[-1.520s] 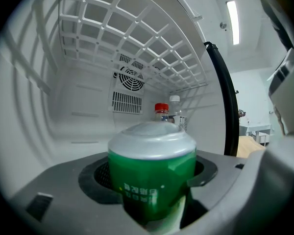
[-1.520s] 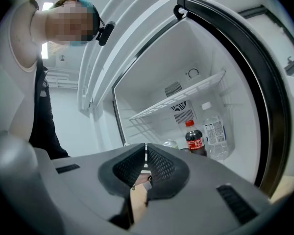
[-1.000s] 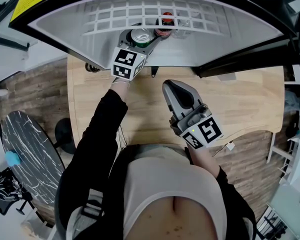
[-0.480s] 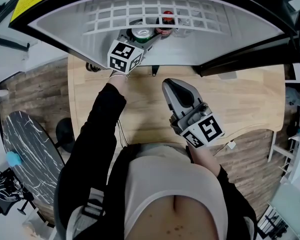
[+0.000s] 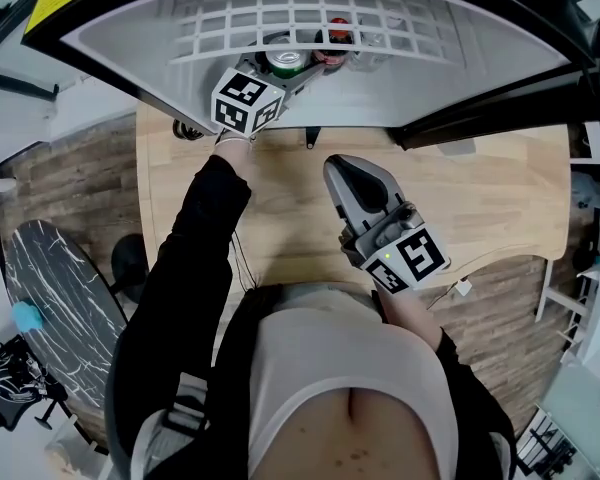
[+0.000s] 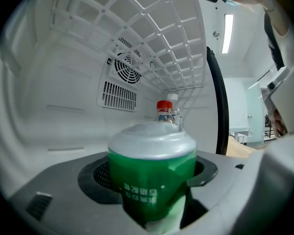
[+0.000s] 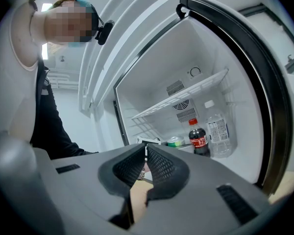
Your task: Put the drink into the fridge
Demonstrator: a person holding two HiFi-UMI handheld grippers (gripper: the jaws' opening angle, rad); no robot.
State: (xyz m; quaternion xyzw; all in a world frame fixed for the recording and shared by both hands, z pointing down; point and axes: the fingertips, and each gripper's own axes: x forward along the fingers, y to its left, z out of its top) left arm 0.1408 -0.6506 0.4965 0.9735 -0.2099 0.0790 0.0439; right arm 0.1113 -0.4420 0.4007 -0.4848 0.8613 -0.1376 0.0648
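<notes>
The drink is a green can (image 6: 152, 180) with a silver top, held upright between the jaws of my left gripper (image 6: 152, 202). In the head view the can (image 5: 286, 63) and left gripper (image 5: 288, 72) are inside the open fridge (image 5: 450, 63), under its white wire shelf (image 5: 280, 16). Just behind the can stands a red-capped cola bottle (image 6: 164, 112). My right gripper (image 5: 343, 174) hangs over the wooden table (image 5: 490, 198) with its jaws shut and nothing in them. The right gripper view shows the can (image 7: 175, 141) on the fridge floor level, left of the cola bottle (image 7: 198, 138).
A clear water bottle (image 7: 218, 133) stands right of the cola at the back of the fridge. The fridge's black door frame (image 5: 490, 118) runs along the right. A round marble side table (image 5: 50, 308) is on the floor at the left.
My left gripper has carried the green can a little farther into the fridge, toward the cola bottle. The right gripper has stayed where it was.
</notes>
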